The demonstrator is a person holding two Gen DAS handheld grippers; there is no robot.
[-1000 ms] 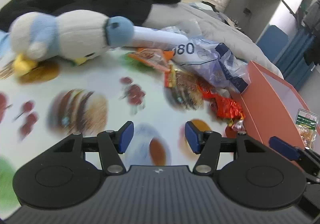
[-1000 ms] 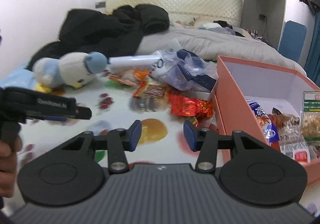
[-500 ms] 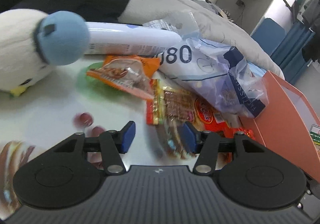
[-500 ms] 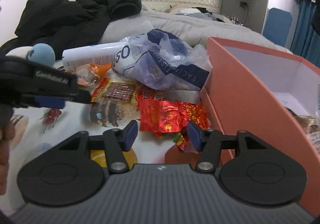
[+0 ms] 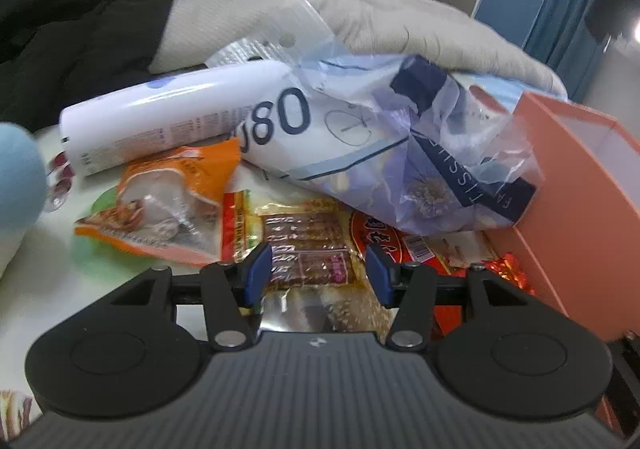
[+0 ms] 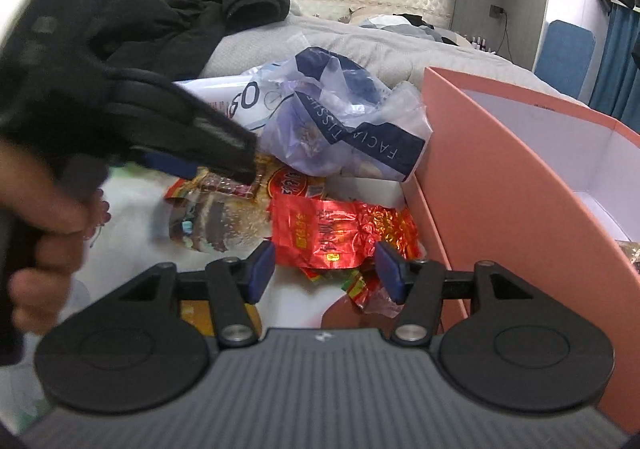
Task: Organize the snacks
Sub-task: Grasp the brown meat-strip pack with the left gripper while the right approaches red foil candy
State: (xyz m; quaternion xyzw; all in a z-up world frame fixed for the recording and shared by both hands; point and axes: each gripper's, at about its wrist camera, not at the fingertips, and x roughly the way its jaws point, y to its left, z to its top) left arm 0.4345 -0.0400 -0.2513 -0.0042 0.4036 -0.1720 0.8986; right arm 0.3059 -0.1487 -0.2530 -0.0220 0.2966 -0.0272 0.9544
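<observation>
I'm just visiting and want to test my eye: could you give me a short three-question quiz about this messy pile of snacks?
1. True or false: the left gripper is clamped on a snack.
2. Which packet lies in line with the right gripper?
A. orange see-through pouch
B. crinkled red foil packet
C. white cylindrical tube
3. What lies on top of the snacks beside the salmon-pink cardboard box?

Key:
1. False; its jaws stand apart over the clear packet of brown strips.
2. B
3. A translucent blue facial-tissue bag.
</observation>
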